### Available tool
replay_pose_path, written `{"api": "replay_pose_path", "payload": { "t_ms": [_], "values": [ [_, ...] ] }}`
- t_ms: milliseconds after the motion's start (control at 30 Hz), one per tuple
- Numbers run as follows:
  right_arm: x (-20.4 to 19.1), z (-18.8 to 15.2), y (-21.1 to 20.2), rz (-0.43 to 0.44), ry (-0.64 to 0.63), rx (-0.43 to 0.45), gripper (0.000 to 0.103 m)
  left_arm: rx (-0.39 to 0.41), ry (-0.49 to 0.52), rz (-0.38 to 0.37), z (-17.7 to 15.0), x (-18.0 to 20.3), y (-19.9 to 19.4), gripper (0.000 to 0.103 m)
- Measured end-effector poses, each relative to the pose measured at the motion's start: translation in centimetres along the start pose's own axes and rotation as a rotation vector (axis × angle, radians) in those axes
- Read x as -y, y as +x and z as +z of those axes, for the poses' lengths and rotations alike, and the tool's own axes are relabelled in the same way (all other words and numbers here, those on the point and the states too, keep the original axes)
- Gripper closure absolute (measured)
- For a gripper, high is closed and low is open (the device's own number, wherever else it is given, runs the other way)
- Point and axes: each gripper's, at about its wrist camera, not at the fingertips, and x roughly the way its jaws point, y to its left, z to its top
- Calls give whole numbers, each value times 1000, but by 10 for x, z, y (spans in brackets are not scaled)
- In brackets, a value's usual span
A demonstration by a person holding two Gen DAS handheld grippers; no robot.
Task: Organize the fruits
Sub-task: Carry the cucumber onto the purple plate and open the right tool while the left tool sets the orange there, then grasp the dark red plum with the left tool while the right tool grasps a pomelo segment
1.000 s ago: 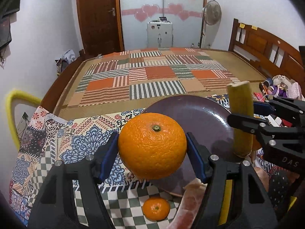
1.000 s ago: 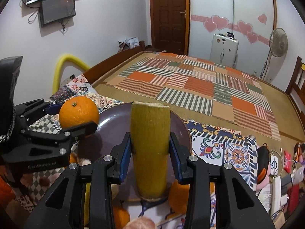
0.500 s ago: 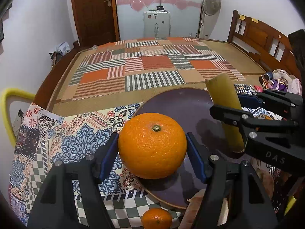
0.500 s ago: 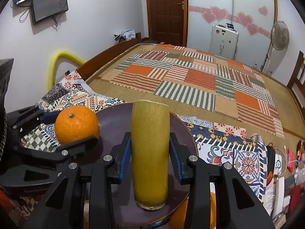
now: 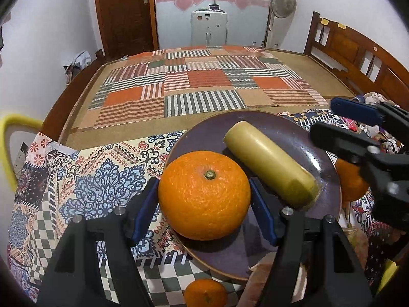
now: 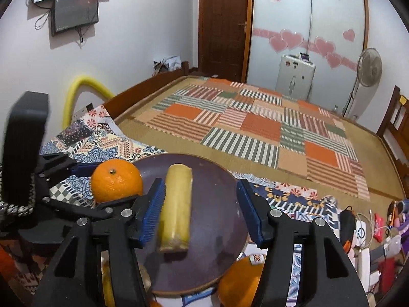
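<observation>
A dark purple plate (image 5: 301,138) (image 6: 219,220) rests on the patterned cloth. My left gripper (image 5: 204,202) is shut on a large orange (image 5: 204,194) (image 6: 116,184), held over the plate's left rim. A yellow-green sugarcane piece (image 5: 268,163) (image 6: 176,204) lies on the plate. My right gripper (image 6: 200,209) is over the plate with its jaws opening; the cane lies between them near the left pad, and the right pad stands well clear of it. In the left wrist view the right gripper (image 5: 358,133) comes in from the right.
A small orange (image 5: 205,294) lies on the checked cloth below the plate. Another orange (image 6: 240,281) (image 5: 350,181) sits by the plate's right rim. Behind the plate stretches a bed with a patchwork mat (image 5: 199,87). Clutter with cables (image 6: 370,232) lies at the right.
The right gripper's jaws have spread and let go of the sugarcane, which went from upright to lying on the plate. The left gripper keeps its grip on the orange.
</observation>
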Motion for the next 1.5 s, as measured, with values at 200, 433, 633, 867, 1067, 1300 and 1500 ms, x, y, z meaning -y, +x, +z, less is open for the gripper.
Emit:
{"api": "replay_pose_path", "payload": {
  "t_ms": [200,433,633,867,1067,1300,1500],
  "values": [
    [3,-7,-25,-14,3,43,43,-5,4,10,0,4,-2,33],
    [12,-14,-42,-30,19,70,40,118,25,55,3,11,-35,11],
    [23,-23,-54,-45,40,71,40,158,20,45,-3,11,-67,11],
    [25,-43,-65,-57,54,54,40,169,25,50,-27,7,-94,11],
    [23,-64,-73,-37,86,28,40,136,26,48,-54,7,-102,11],
    [8,-90,-83,-4,100,5,40,92,26,47,-104,4,-108,11],
    [-15,-112,-77,33,93,-33,27,58,10,53,-138,-5,-109,11]
  ]
}}
